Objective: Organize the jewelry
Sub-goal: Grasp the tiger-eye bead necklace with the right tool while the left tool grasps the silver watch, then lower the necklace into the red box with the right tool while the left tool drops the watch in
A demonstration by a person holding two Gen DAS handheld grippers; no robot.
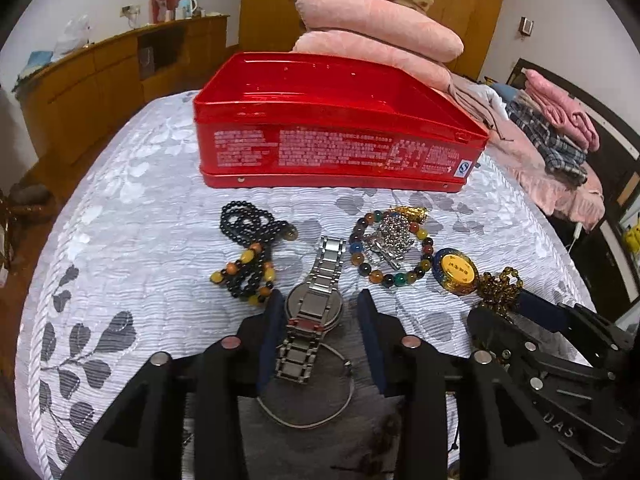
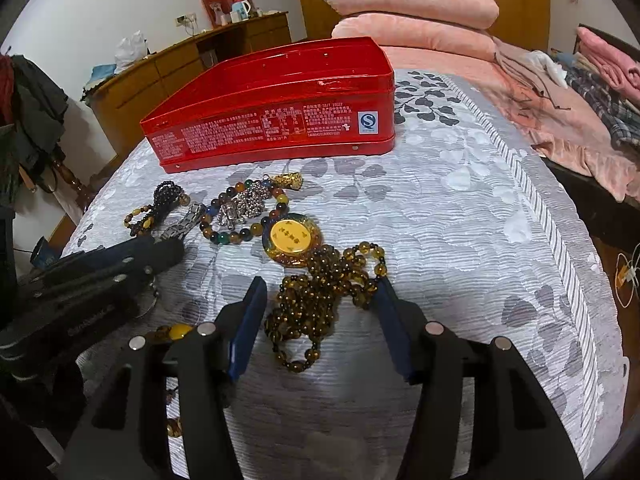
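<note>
Left claw (image 1: 318, 312): apart, straddling the steel watch (image 1: 316, 304) for pickup.
Right claw (image 2: 320, 292): apart, straddling the amber bead necklace (image 2: 320, 292).
Red tin (image 1: 336, 148): lidless, likely destination.

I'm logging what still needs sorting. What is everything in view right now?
red tin: one, open, far side of bedspread
watch: one, silver, between left gripper's fingers
thin bangle: one, silver, under watch strap
black bead necklace: one, black with yellow, left of watch
multicolour bead bracelet: one, around silver chain
gold medallion: one, on brown bead necklace
pink pillows: two, behind tin
left gripper: open around watch
right gripper: open over brown beads
</note>
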